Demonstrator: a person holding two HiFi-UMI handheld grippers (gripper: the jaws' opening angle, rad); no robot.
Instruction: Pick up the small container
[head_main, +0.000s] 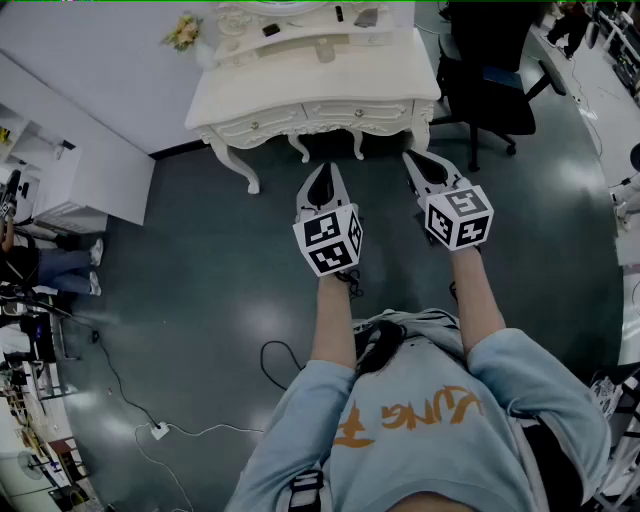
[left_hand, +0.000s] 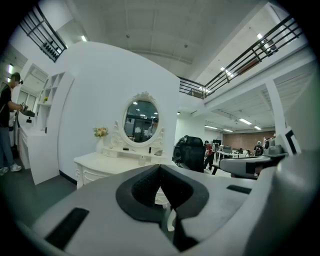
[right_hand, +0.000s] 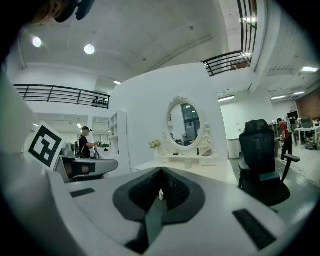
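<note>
A small pale container (head_main: 325, 51) stands on top of the white dressing table (head_main: 380, 85), in front of its oval mirror (left_hand: 141, 121). It shows small in the right gripper view (right_hand: 188, 163) and in the left gripper view (left_hand: 142, 160). Both grippers are held over the floor short of the table, pointing at it, far from the container. My left gripper (head_main: 322, 172) has its jaws together with nothing between them (left_hand: 160, 166). My right gripper (head_main: 412, 158) is also shut and empty (right_hand: 161, 171).
A black office chair (head_main: 490, 75) stands right of the table. A vase of flowers (head_main: 183, 32) sits at the table's left end. White shelving (head_main: 60, 180) and a person (head_main: 50, 265) are at the left. Cables (head_main: 280, 360) lie on the dark floor.
</note>
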